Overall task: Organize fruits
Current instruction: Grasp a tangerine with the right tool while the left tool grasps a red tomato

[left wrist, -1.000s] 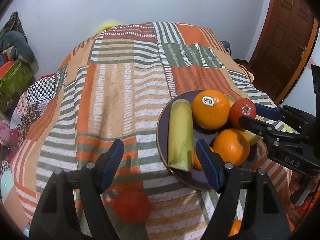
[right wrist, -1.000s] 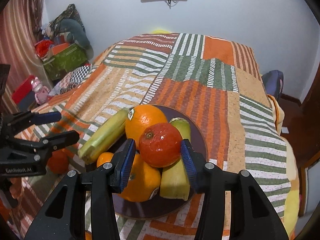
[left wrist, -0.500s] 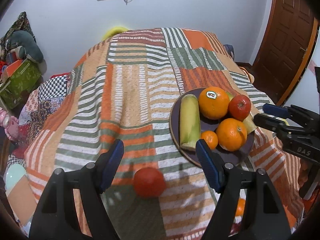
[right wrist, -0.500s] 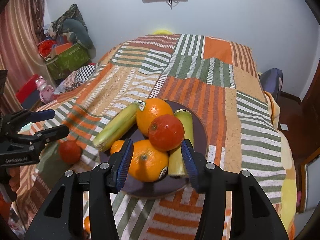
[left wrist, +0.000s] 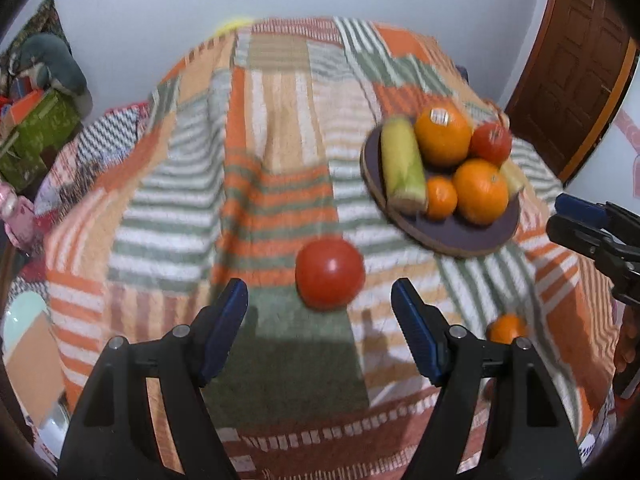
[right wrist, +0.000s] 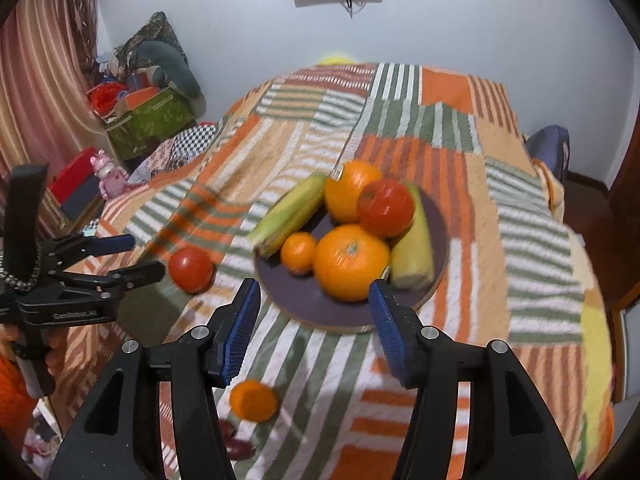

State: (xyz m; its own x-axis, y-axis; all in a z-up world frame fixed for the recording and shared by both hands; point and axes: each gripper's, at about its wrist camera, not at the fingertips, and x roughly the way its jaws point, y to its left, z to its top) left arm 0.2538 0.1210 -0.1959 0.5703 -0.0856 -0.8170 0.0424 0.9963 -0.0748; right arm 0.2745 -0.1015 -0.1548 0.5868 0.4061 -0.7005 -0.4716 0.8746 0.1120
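While both of my grippers hang empty, stock reads as follows. Left gripper (left wrist: pixel 320 326): jaws spread wide, nothing held, loose tomato (left wrist: pixel 330 274) lying on the striped blanket (left wrist: pixel 276 128) just ahead of the gap, centre of the left wrist frame. Right gripper (right wrist: pixel 314 326): jaws likewise wide and empty, aimed at the dark plate (right wrist: pixel 304 300) in mid-frame. Plate contents: two corn cobs, two large oranges, one small orange, one tomato perched on top. Loose items: the tomato, plus a small orange (right wrist: pixel 254 400) low in the right wrist frame, below my left-hand finger. Handling, by my estimate: the tomato is soft-skinned, smooth and prone to roll on the sagging cloth (bruises if pinched hard), so I would take it across its widest part with a light close. Obstructions: none between my left jaws and the tomato; the plate is already heaped, so a fresh piece set on the pile may slide off.
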